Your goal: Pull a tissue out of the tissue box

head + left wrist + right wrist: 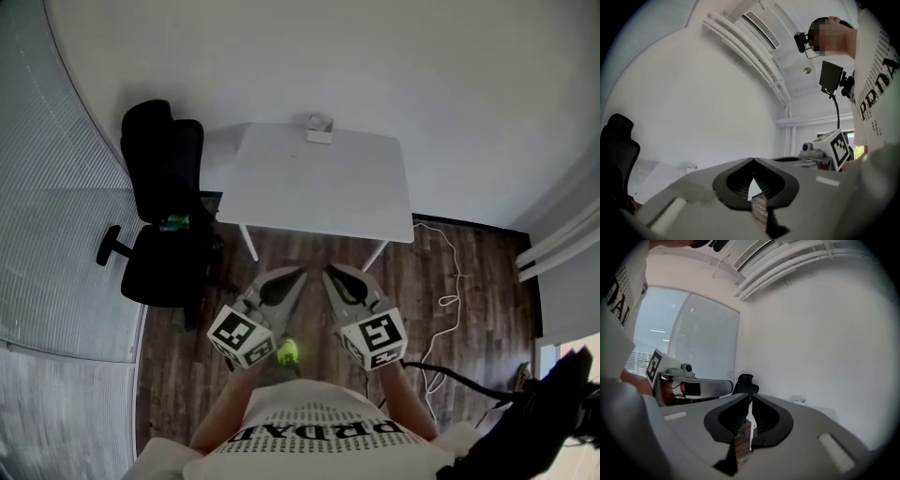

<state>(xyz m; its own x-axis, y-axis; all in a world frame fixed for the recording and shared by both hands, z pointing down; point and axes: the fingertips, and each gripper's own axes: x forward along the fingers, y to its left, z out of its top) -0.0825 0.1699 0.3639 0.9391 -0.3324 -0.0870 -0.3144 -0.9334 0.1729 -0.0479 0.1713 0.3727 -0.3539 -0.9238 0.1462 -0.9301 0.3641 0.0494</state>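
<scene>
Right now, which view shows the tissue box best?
Head view: the tissue box sits unobstructed on the far edge of the white table, seen from above. Both gripper views catch it only as a tiny pale speck on the distant tabletop.

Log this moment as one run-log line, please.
phase: pre-reach | tissue box: untouched, far edge of table | left gripper: shut, empty | right gripper: barely apart, empty

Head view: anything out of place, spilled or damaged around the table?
Nothing is spilled or damaged. The tissue box sits alone at the far edge of the white table. The only untidy thing is a loose white cable trailing across the wood floor right of the table.
</scene>
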